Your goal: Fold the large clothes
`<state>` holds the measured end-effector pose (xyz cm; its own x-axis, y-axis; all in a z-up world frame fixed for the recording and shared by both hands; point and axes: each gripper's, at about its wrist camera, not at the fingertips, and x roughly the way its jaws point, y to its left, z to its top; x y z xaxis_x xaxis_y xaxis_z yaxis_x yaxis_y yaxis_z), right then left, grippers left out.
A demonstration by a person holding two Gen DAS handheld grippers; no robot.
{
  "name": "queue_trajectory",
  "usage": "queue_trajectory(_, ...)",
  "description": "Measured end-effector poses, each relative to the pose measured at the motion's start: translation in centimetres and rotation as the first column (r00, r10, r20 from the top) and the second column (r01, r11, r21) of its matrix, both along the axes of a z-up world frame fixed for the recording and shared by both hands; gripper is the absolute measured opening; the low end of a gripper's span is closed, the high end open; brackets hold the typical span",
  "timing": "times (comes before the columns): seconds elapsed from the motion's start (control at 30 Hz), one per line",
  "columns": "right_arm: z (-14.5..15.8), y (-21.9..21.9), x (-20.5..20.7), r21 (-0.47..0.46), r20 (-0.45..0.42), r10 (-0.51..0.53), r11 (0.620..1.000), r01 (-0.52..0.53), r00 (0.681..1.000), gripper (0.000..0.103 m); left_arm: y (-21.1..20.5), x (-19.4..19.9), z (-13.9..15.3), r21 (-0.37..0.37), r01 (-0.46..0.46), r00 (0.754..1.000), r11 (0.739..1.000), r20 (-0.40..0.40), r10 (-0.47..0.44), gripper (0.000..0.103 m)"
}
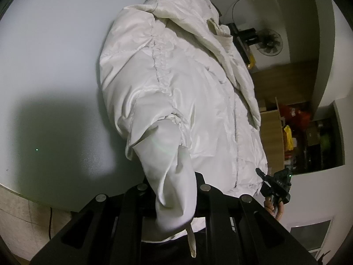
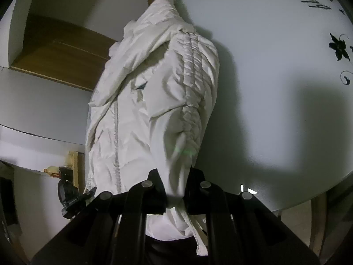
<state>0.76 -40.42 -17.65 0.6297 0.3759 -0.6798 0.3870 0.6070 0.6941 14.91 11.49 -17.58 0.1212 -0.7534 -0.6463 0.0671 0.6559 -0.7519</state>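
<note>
White padded jacket [image 1: 181,92] [image 2: 154,101], zipped at the front, lies spread on a round white table [image 1: 48,66] [image 2: 275,66], hood end farthest from both cameras and hem nearest. A zipper line [image 1: 236,132] [image 2: 117,137] runs down the middle of the body; a gathered, ruched seam [image 2: 194,84] follows the sleeve on one side.

Left gripper [image 1: 174,183]: its two black fingers are closed on the cuff end of a sleeve [image 1: 172,176], the fabric bunching between them and a loose strip of cloth hanging below. Right gripper [image 2: 176,181]: fingers likewise clamped on the end of the other sleeve [image 2: 178,154], which rises slightly off the tabletop toward the camera.

Each gripper also appears in the opposite view, at the jacket's hem corner [image 1: 275,183] [image 2: 70,198]; part of a hand seems to hold it in the left wrist view, though the region is dark.

Black floral lettering [image 2: 339,46] decorates the table edge. Beyond the table: a wall fan [image 1: 269,42] and shelves with coloured items [image 1: 293,130].
</note>
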Motion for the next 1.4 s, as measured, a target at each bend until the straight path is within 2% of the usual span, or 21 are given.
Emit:
queue_trajectory(0.17, 2.0, -0.9, 0.0, 0.048, 0.057, 0.029, 0.998, -0.031, 0.998, 0.012, 0.9, 0.7, 1.8, -0.055, 0.027, 0.999, 0.998, 0.032, -0.025, 0.013)
queue_trajectory(0.43, 7.9, -2.8, 2.8, 0.096, 0.172, 0.070, 0.992, -0.087, 0.983, 0.012, 1.2, 4.4, 10.3, -0.071, 0.063, 0.978, 0.995, 0.203, -0.048, 0.013)
queue_trajectory(0.6, 12.1, -4.7, 7.2, 0.121, 0.215, 0.066, 0.988, -0.094, 0.974, 0.012, 0.1, 9.1, 15.7, -0.043, 0.066, 0.961, 0.997, 0.272, -0.052, 0.013)
queue_trajectory(0.73, 13.6, -6.7, 12.3, 0.146, 0.203, 0.050, 0.986, -0.081, 0.978, 0.012, -1.8, 13.9, 17.3, -0.018, 0.049, 0.959, 0.999, 0.281, -0.042, 0.013)
queue_trajectory(0.87, 13.6, -8.4, 18.3, 0.152, 0.154, 0.019, 0.987, -0.043, 0.988, 0.012, -4.3, 20.1, 17.0, 0.026, 0.010, 0.966, 1.000, 0.256, -0.017, 0.013)
queue_trajectory(1.03, 12.4, -10.4, 26.6, 0.146, 0.082, -0.010, 0.989, -0.002, 0.997, 0.012, -7.2, 29.6, 14.0, 0.089, -0.056, 0.983, 0.995, 0.179, 0.039, 0.014)
queue_trajectory(1.13, 11.4, -11.5, 30.8, 0.148, 0.057, -0.034, 0.989, 0.025, 0.998, 0.012, -8.4, 34.5, 12.8, 0.102, -0.100, 0.984, 0.990, 0.161, 0.083, 0.014)
queue_trajectory(1.27, 10.2, -13.5, 36.6, 0.159, 0.042, -0.066, 0.986, 0.058, 0.997, 0.012, -9.8, 39.6, 11.6, 0.105, -0.131, 0.980, 0.986, 0.162, 0.113, 0.014)
queue_trajectory(1.4, 7.6, -14.9, 41.6, 0.133, -0.012, -0.090, 0.987, 0.091, 0.996, 0.012, -11.8, 43.4, 9.0, 0.159, -0.123, 0.982, 0.980, 0.159, 0.098, 0.014)
